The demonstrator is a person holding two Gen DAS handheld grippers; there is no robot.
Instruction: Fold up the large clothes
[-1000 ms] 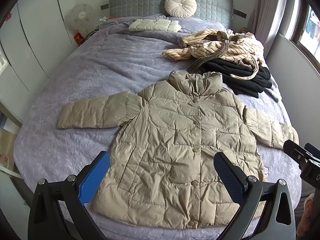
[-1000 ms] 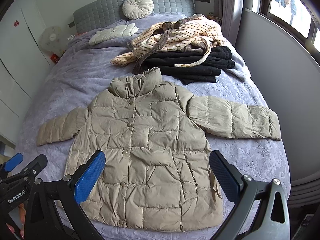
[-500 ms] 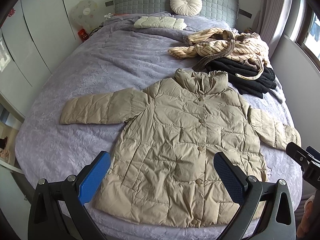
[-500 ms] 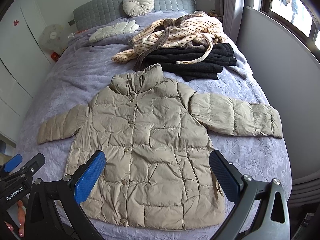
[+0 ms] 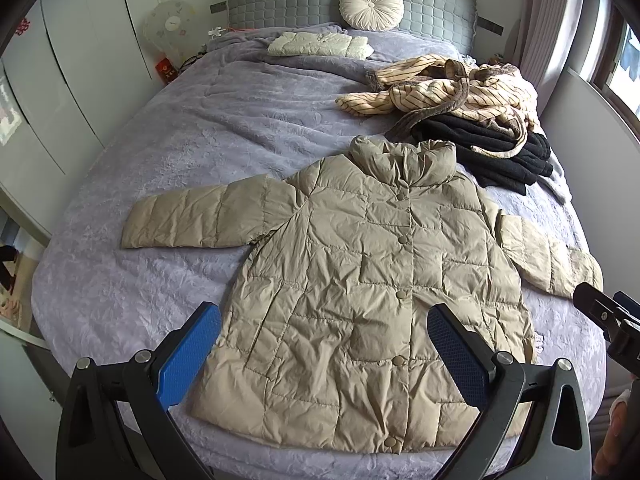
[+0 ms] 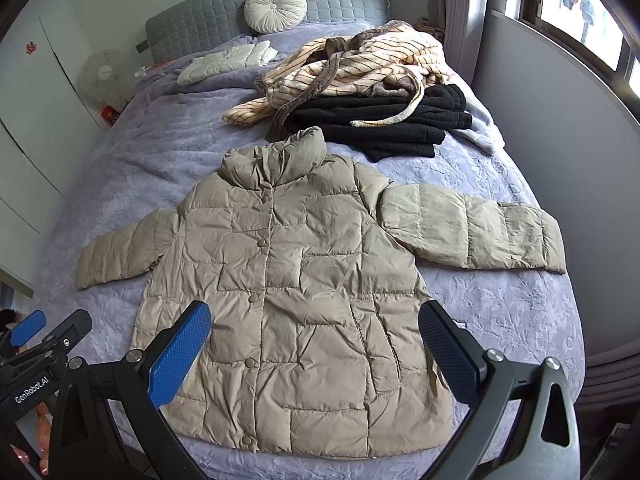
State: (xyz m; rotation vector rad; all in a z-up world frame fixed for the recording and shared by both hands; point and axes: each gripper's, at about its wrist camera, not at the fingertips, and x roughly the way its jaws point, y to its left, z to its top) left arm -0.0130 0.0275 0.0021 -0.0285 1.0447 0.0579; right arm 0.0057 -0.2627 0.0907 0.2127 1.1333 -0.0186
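Note:
A beige quilted puffer jacket (image 5: pixel 368 280) (image 6: pixel 300 288) lies flat and buttoned on the bed, collar toward the headboard, both sleeves spread out sideways. My left gripper (image 5: pixel 324 348) hovers open above the jacket's hem, nothing between its blue pads. Over the lower part of the jacket my right gripper (image 6: pixel 316 344) is also open and empty. Each gripper shows at the edge of the other's view: the right gripper (image 5: pixel 612 320) on the far right, the left gripper (image 6: pixel 40 340) on the far left.
The lilac bedspread (image 5: pixel 192 152) covers the bed. A striped cream robe (image 5: pixel 440 88) lies on folded black clothes (image 5: pixel 500 148) behind the jacket's collar. A folded white jacket (image 5: pixel 320 45) and round cushion (image 5: pixel 372 7) sit near the grey headboard. Wardrobe left, wall right.
Both cameras have shifted slightly, so the jacket sits a little lower and closer in view. The jacket itself has not moved, and both grippers stay open.

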